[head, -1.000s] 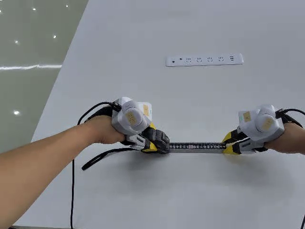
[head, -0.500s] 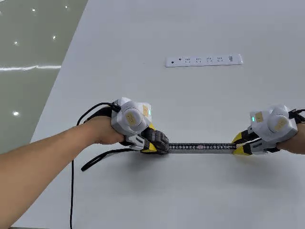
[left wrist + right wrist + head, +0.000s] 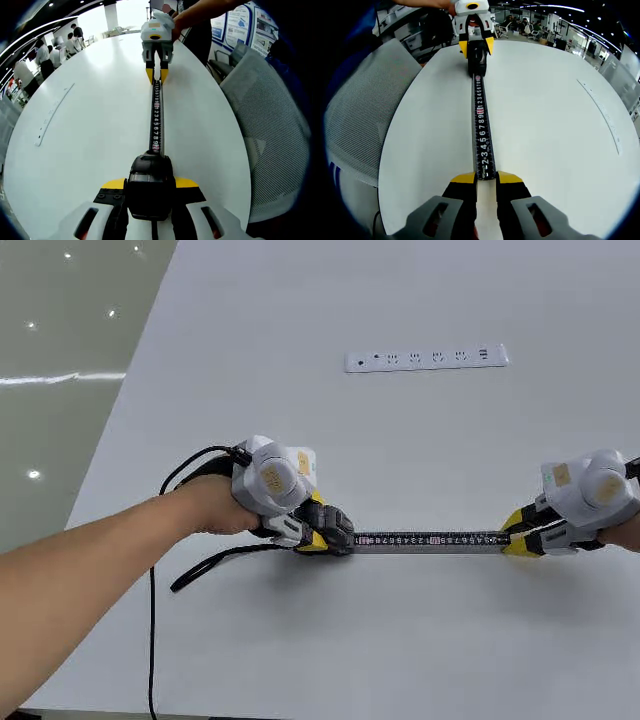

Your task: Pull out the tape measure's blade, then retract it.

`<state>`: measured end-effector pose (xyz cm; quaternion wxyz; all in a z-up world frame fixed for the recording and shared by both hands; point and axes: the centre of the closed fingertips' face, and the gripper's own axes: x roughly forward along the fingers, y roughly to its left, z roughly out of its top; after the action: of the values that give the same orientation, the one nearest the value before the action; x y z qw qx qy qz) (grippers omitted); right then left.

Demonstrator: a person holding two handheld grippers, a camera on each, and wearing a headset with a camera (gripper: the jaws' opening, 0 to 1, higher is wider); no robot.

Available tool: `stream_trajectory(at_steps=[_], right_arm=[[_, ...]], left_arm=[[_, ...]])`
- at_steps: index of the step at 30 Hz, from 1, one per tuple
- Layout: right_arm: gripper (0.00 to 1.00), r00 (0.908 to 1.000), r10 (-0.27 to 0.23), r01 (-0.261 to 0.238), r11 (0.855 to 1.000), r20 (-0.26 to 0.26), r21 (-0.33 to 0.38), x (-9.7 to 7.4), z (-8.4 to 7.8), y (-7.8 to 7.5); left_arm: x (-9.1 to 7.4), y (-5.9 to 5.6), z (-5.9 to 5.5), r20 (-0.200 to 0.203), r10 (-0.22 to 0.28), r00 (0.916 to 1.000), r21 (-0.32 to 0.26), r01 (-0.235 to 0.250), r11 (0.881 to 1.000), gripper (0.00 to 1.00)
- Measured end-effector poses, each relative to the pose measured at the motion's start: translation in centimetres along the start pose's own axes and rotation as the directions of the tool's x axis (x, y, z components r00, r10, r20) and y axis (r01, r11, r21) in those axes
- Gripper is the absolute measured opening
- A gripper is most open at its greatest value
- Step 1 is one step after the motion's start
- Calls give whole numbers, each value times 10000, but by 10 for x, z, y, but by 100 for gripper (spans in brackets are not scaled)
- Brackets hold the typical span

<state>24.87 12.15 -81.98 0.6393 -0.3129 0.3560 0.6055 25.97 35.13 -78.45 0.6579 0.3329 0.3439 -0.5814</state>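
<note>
Left tongs clenched on the tape measure's black case, low at the white table. Right tongs pinched shut on the tip of the blade, which runs straight and flat between them, numbers up. The pull probably goes best with the case fixed, the tip drawn in line with the case mouth without twist, and a firm grip against the spring.
</note>
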Motion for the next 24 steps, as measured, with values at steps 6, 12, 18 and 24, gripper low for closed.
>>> stream_trajectory(at_steps=[6,12,18,24], right_arm=[[10,9999,-83,84,9999,-91,122,-7,-10,-2],[10,9999,-107,109,9998,-136,148,-9,-13,-3],[11,9996,-138,140,9999,-226,93,-8,-12,-3],[12,9996,-228,226,9997,-188,-104,-7,-11,-2]], left_arm=[[0,0,0,1,7,10000,-29,-7,10000,29],[0,1,0,2,-8,10000,-10,8,10000,29],[1,1,0,32,-9,10000,39,9,10000,29],[2,0,2,72,-52,10000,176,51,9998,30]])
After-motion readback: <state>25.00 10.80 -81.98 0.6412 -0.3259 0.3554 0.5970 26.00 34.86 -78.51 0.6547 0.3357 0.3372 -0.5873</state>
